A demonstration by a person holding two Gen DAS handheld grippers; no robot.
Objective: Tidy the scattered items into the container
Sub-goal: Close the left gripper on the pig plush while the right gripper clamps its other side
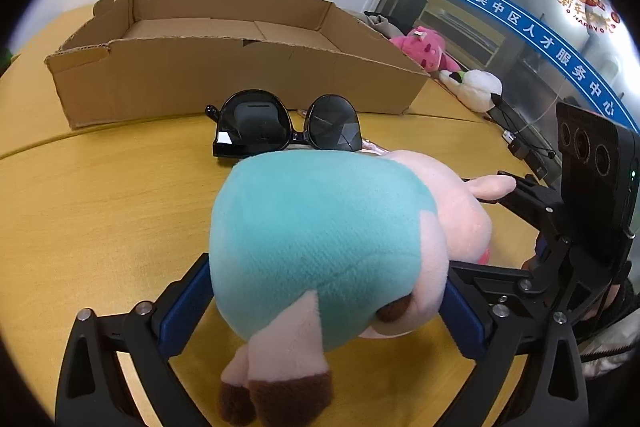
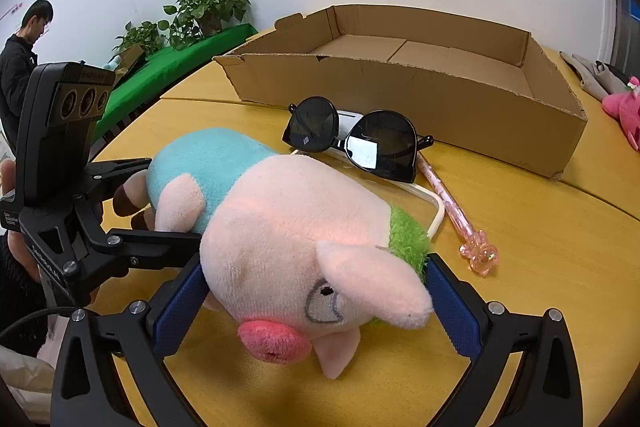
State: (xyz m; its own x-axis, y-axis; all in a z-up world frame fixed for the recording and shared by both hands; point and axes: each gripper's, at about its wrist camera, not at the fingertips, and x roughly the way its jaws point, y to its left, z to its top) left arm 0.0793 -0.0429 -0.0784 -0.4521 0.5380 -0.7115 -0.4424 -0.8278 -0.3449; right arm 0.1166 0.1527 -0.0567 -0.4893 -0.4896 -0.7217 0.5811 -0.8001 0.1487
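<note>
Two tools clamp plush pig (image 2: 280, 227) lying lengthwise between them: left (image 1: 320, 291) rump, right (image 2: 316, 291) head.

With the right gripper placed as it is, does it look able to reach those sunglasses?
Probably not directly. The right gripper has the plush pig filling the space between its fingers, and the sunglasses lie beyond the pig, on a clear case. It would need to go over or around the toy.

Left wrist view: we look low over desk (image 1: 100, 211), very near plush pig (image 1: 320, 251) rear end, facing cardboard box (image 1: 224, 83). Right wrist view: we look from opposite end, near pig head, also toward box. Both share pig, sunglasses (image 2: 356, 139), box, each other's gripper.
</note>
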